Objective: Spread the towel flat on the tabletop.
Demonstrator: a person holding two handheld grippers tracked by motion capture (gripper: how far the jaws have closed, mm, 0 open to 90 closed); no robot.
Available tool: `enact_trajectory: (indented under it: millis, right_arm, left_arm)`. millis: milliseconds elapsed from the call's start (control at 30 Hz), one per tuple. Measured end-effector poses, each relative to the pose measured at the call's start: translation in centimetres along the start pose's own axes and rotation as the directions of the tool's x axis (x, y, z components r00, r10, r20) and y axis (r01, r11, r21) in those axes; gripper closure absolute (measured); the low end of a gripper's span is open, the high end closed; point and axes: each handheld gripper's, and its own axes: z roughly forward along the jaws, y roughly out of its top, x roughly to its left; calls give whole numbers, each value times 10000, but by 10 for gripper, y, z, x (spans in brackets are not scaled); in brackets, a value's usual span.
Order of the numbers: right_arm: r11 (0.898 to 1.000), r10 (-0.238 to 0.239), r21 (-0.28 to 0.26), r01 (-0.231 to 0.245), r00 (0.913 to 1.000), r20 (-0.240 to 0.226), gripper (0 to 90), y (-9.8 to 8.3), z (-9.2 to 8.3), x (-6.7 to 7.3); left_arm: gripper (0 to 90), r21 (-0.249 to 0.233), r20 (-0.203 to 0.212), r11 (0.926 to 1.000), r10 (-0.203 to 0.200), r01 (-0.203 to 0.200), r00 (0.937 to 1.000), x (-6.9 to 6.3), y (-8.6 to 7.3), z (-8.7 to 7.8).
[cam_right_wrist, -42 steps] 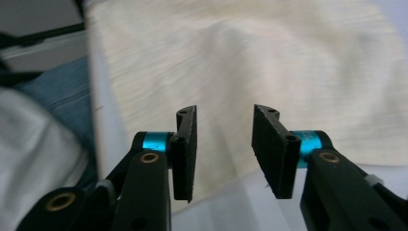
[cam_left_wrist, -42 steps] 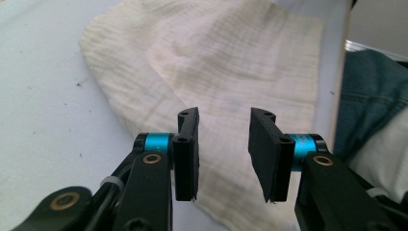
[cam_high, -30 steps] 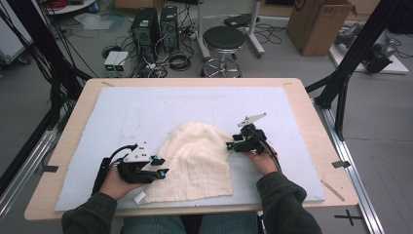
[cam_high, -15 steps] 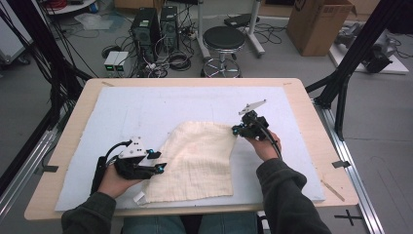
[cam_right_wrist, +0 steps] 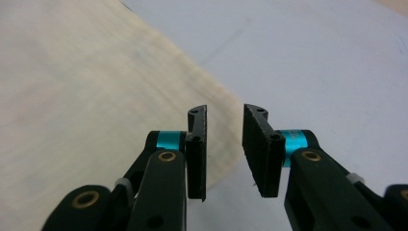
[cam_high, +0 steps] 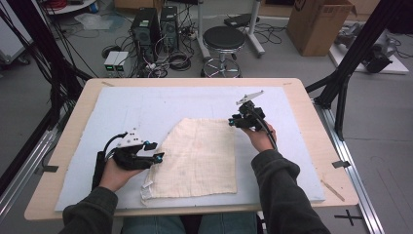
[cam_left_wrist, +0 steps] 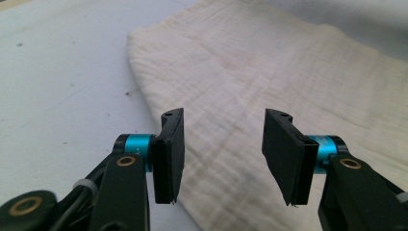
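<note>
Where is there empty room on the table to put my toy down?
The blue mat is bare along its far side, beyond the cream cloth, and at the far left corner. The near middle is crowded: the cloth lies there, with the left hand-held gripper at its left edge and the right hand-held gripper at its far right corner.

Overhead plus two close cloth (cam_high: pixel 199 156) views

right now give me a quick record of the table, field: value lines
surface: pale blue mat on a wooden table
item: cream cloth, spread flat
left gripper: open, at the cloth's left edge
right gripper: open, at the cloth's far right corner
held: nothing in either gripper
beyond table: stool, cardboard box
</note>
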Motion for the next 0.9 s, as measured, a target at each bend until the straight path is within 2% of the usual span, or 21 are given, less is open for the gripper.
enact_trajectory:
  millis: [67, 100, 167, 200, 233, 267, 300, 367, 400, 433, 467, 500, 533, 600, 633, 700, 733, 767, 800, 833, 900]
  right_arm:
    - [10000, -77, 48, 78, 9998, -203, 668, 0, -3, 5]
    - [9994, -333, -104, 330, 9987, -388, 660, -2, -6, 10]
    - [9982, -488, -388, 454, 9946, -918, 635, -7, -13, 21]
    - [9975, -708, -109, 699, 9860, -1510, 607, -13, -17, 32]
    - [9975, -708, -109, 699, 9860, -1510, 607, -13, -17, 32]
    - [9950, -990, -267, 960, 9827, -1566, 609, -17, -21, 39]
    - [9915, -1290, -437, 1228, 9726, -1935, 595, -27, -26, 53]
    - [9902, -1392, -395, 1339, 9687, -2056, 586, -32, -27, 59]
    - [9883, -1520, -462, 1453, 9630, -2226, 578, -37, -28, 65]
    - [9869, -1614, -443, 1552, 9523, -2589, 563, -49, -30, 76]
    - [9869, -1614, -443, 1552, 9523, -2589, 563, -49, -30, 76]
    - [9847, -1740, -442, 1683, 9476, -2680, 556, -54, -30, 81]
    - [9778, -2067, -246, 2082, 9379, -2786, 540, -63, -28, 88]
    - [9730, -2253, -136, 2306, 9346, -2753, 541, -68, -27, 91]
    - [9686, -2306, 277, 2471, 9343, -2717, 583, -74, -23, 94]
    - [9651, -2448, 265, 2607, 9331, -2635, 607, -77, -22, 94]
    - [9691, -2319, 172, 2459, 9330, -2753, 712, -79, -23, 94]
    - [9691, -2319, 172, 2459, 9330, -2753, 712, -79, -23, 94]
    - [9673, -2397, 114, 2532, 9286, -2834, 793, -79, -23, 94]
    - [9673, -2397, 114, 2532, 9286, -2834, 793, -79, -23, 94]
    - [9643, -2502, 71, 2647, 9198, -3021, 877, -79, -23, 94]
  left_arm:
    - [493, 36, -40, 10000, -24, 24, 10000, 2, 1, 2]
    - [491, 58, -78, 10000, -67, 67, 9999, 3, 2, 5]
    - [487, 172, -151, 9997, -173, 176, 9997, 6, 3, 10]
    - [488, 203, -124, 9993, -326, 328, 9994, 8, 3, 13]
    - [499, 280, -102, 9986, -457, 460, 9989, 9, 3, 16]
    - [499, 309, -77, 9977, -595, 597, 9982, 11, 3, 19]
    - [534, 369, -38, 9969, -695, 696, 9976, 14, 3, 22]
    - [538, 377, -50, 9938, -1041, 1042, 9946, 18, 4, 27]
    - [538, 392, -55, 9924, -1162, 1163, 9932, 20, 5, 29]
    - [538, 452, -117, 9909, -1262, 1266, 9919, 22, 7, 32]
    - [538, 456, -190, 9900, -1331, 1338, 9909, 24, 9, 34]
    - [538, 550, -192, 9885, -1403, 1411, 9899, 25, 11, 37]
    - [538, 601, -229, 9877, -1433, 1445, 9894, 26, 13, 39]
    - [542, 642, -201, 9849, -1599, 1609, 9869, 29, 17, 42]
    - [567, 659, -233, 9831, -1693, 1705, 9853, 30, 19, 44]
    - [590, 817, -152, 9768, -1972, 1978, 9802, 32, 19, 48]
    - [649, 930, -132, 9704, -2224, 2227, 9749, 33, 19, 49]
    - [649, 1129, -104, 9645, -2390, 2386, 9710, 34, 18, 51]
    - [721, 1331, -109, 9611, -2426, 2419, 9701, 34, 17, 53]
    - [721, 1481, -184, 9596, -2394, 2394, 9708, 34, 16, 55]
    - [806, 1580, -166, 9598, -2322, 2319, 9725, 33, 16, 56]
